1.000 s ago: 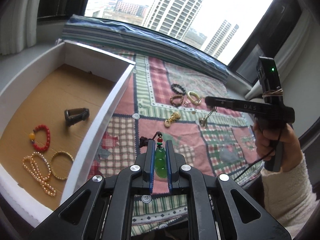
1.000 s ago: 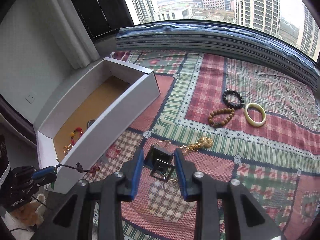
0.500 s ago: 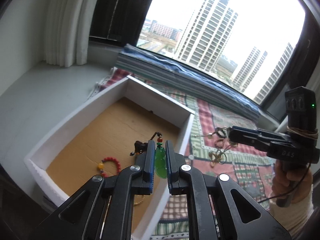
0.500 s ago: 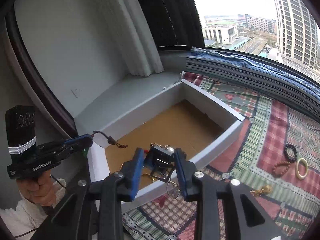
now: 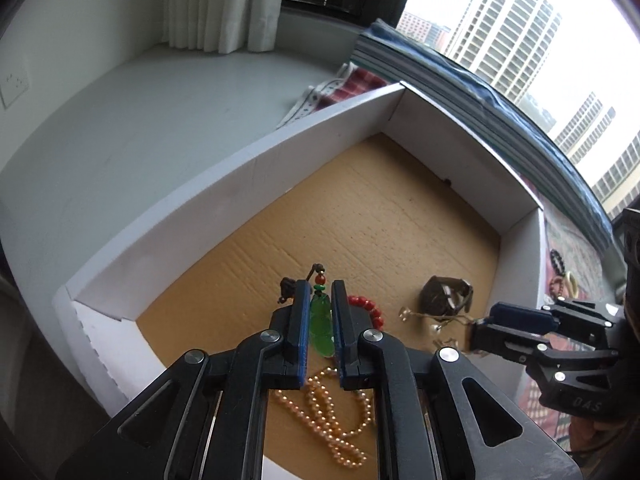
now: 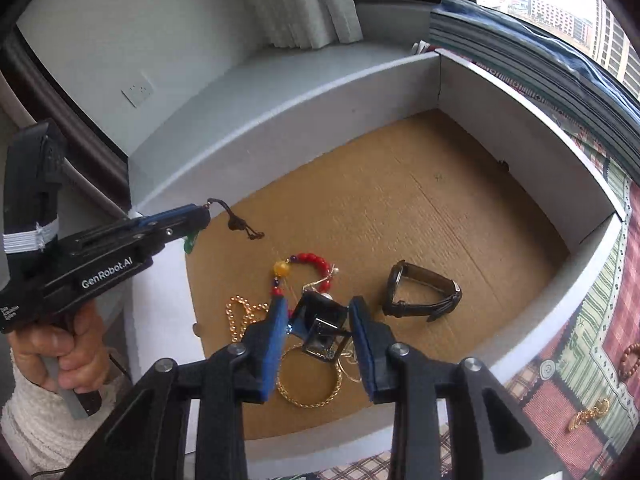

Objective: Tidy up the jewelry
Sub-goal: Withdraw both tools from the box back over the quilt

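Observation:
My left gripper [image 5: 321, 322] is shut on a green jade pendant [image 5: 321, 325] with a dark cord, held above the near end of the white box [image 5: 248, 160]. It also shows in the right wrist view [image 6: 188, 218]. My right gripper [image 6: 320, 334] is shut on a dark square earring piece [image 6: 322, 330] with gold hoops dangling, also over the box; it shows in the left wrist view [image 5: 508, 328]. In the box lie a red bead bracelet [image 6: 310, 262], a brown watch [image 6: 420, 294], a pearl necklace [image 5: 332, 424] and a gold bangle [image 6: 310, 386].
The box has a brown cardboard floor [image 6: 400, 208] and stands on a grey sill [image 5: 140, 112]. To its right is a plaid cloth [image 6: 600, 360] with a gold chain [image 6: 588, 412] and a wooden bead bracelet [image 6: 632, 360]. Folded blankets [image 5: 480, 92] line the window.
Both grippers have swung left from over the plaid cloth to over the box, each still holding its piece, and have come lower toward the box floor.

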`<state>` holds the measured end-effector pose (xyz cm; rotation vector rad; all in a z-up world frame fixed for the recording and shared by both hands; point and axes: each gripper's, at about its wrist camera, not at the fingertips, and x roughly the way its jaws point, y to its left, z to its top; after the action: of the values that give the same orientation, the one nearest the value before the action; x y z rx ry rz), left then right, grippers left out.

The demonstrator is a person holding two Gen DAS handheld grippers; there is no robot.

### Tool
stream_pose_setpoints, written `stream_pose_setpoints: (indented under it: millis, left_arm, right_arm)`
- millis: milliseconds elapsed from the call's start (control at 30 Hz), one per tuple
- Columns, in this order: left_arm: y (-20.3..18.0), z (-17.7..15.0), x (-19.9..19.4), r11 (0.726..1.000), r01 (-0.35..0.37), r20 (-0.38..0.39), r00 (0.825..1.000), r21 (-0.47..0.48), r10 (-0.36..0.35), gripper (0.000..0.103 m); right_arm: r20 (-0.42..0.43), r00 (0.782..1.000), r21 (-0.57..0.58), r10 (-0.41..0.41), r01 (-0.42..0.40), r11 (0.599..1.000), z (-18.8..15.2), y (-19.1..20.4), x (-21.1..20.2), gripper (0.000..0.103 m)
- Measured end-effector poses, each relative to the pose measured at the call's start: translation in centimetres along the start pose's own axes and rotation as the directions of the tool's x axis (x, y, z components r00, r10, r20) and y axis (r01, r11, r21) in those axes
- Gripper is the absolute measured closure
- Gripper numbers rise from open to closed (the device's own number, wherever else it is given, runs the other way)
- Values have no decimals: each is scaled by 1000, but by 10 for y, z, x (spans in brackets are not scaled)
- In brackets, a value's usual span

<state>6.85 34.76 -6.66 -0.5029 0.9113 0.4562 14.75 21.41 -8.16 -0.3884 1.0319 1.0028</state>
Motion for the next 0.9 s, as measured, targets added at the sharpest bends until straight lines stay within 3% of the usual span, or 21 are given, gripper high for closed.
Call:
stream_pose_setpoints:
  millis: [33,100,200,333,433,500,667,900]
  left_arm:
    - [2,0,3,1000,-22,-6,1000,-5,22,91]
    - [6,-1,0,999,-44,-5,999,-17,44,67]
    - [4,-2,-26,999,-33,64,997,-16,34,44]
    - [-17,-3,-70,1000,-1,155,988,31,-4,32]
    - [-47,-9,-102,995,43,202,978,88,-60,24]
    - [-69,-18,-120,988,68,227,969,135,-98,12]
    - [-124,-58,-134,963,128,241,953,236,-186,5]
    - [-196,-150,-92,905,228,86,958,360,-275,5]
  right_arm:
    - [-6,1000,-7,-12,11,1000,0,-1,5,70]
    - [7,999,-15,-45,45,999,1,-3,3,66]
    - [103,993,-19,-60,62,998,0,-1,-37,66]
    - [264,960,-68,-93,114,991,-3,17,-121,42]
    - [345,933,-69,-101,133,989,-11,23,-170,40]
    - [374,921,-48,-111,139,989,-24,21,-193,38]
    - [402,893,32,-200,204,978,-76,0,-205,37]
    - [286,844,246,-454,394,886,-198,-62,-180,37]
